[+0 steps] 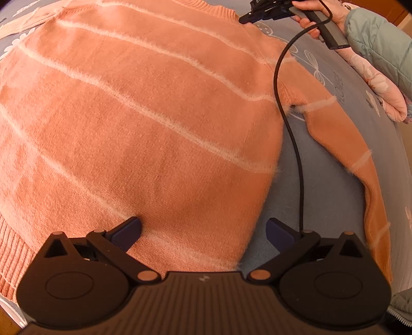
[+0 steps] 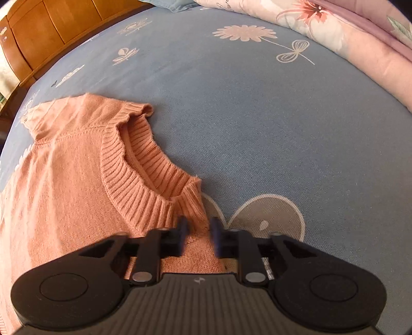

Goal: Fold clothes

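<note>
The blue flowered bedsheet (image 2: 257, 123) fills both views, with a pink quilt (image 2: 360, 51) bunched along its far edge and a wooden bed frame (image 2: 51, 31) beyond. Spread flat on the sheet lies the orange sweater (image 1: 141, 128), crossed by pale fuzzy stripes, its one visible sleeve (image 1: 355, 159) angled out from the body and its ribbed hem toward the left wrist camera. The ribbed collar (image 2: 144, 175) sits at the far end, slightly rumpled and standing open.

The left gripper (image 1: 203, 232) hangs above the lower body of the sweater with its jaws spread wide and nothing between them. The right gripper (image 2: 198, 232) is at the shoulder just beside the collar; its jaws stand narrow, with a tongue of knit rising between them, and the pads look pinched on that fabric, though blur softens the fingers. From the left view the person's hand (image 1: 316, 18) holds that tool, and its black cable (image 1: 285, 123) trails across the sweater's edge.

Judging from this, the shoulder pinch is thin: a sideways tug could let the loose knit slip out, or drag the whole garment askew instead of folding it. The trailing cable could snag the sleeve or get trapped inside a fold. With the left tool gripping nothing, the hem is unanchored and may bunch
</note>
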The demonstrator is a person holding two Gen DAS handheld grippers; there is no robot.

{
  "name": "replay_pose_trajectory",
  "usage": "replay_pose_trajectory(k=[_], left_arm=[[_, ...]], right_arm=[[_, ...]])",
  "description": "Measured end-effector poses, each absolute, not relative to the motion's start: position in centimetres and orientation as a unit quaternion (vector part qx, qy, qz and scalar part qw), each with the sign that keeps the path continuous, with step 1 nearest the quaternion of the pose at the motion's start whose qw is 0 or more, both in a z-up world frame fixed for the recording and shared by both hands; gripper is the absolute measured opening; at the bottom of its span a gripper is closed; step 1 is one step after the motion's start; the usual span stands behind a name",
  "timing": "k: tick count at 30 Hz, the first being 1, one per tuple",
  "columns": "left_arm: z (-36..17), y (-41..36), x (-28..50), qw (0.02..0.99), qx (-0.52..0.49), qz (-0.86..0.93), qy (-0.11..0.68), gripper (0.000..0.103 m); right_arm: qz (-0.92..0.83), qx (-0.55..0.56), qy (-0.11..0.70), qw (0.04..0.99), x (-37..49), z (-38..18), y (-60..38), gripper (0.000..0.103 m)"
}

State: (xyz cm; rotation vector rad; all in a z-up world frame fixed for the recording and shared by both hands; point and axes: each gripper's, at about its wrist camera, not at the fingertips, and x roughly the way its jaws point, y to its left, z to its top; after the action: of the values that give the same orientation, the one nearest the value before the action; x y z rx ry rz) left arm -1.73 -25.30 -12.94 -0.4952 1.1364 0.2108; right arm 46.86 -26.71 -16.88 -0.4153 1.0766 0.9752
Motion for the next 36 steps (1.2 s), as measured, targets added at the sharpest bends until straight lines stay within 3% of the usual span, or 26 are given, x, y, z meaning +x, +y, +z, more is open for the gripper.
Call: replay_pose_trajectory(k=[5, 9, 14, 16, 17, 21, 24, 28, 32, 34, 36], left_arm=[[-12.7, -24.9, -2.6, 0.807, -0.235, 0.099, 0.533, 0.102], [-11.7, -24.6, -2.1, 0.806, -0.239, 0.099, 0.532, 0.102], [-10.7, -24.7, 0.8, 0.8, -0.259, 0.116, 0.529, 0.101], [-8.6, -24.2, 0.4, 0.819, -0.259, 0.11, 0.501, 0.102], [-7.7, -23.9, 0.4, 0.829, -0.252, 0.112, 0.486, 0.102], [-6.4, -22.6, 2.9, 0.833, -0.184, 0.172, 0.492, 0.102], [-9.9, -24.0, 10.2, 0.813, -0.157, 0.209, 0.521, 0.102], [-12.4, -23.8, 9.3, 0.792, -0.137, 0.217, 0.554, 0.103], [-9.4, -22.9, 6.3, 0.772, -0.141, 0.246, 0.569, 0.101], [-6.4, -23.9, 5.1, 0.796, -0.133, 0.238, 0.54, 0.101], [-5.2, -27.2, 6.8, 0.814, -0.138, 0.203, 0.527, 0.102]], right_arm=[[0.4, -0.182, 0.493, 0.75, 46.3, -17.0, -27.7, 0.009], [0.394, -0.168, 0.493, 0.758, 45.8, -16.4, -28.4, 0.025], [0.436, -0.149, 0.484, 0.744, 42.7, -12.2, -31.8, 0.029], [0.457, -0.146, 0.486, 0.73, 40.8, -10.8, -34.3, 0.043], [0.468, -0.144, 0.489, 0.722, 39.7, -10.4, -35.8, 0.045], [0.489, -0.154, 0.519, 0.684, 34.7, -11.9, -40.3, 0.046], [0.479, -0.2, 0.53, 0.671, 31.1, -14.8, -42.0, 0.046], [0.485, -0.229, 0.488, 0.688, 29.0, -15.2, -44.5, 0.046], [0.488, -0.201, 0.491, 0.693, 28.6, -11.8, -46.8, 0.048], [0.494, -0.177, 0.492, 0.695, 28.2, -9.7, -49.1, 0.063], [0.493, -0.169, 0.501, 0.691, 27.6, -8.5, -51.8, 0.063]])
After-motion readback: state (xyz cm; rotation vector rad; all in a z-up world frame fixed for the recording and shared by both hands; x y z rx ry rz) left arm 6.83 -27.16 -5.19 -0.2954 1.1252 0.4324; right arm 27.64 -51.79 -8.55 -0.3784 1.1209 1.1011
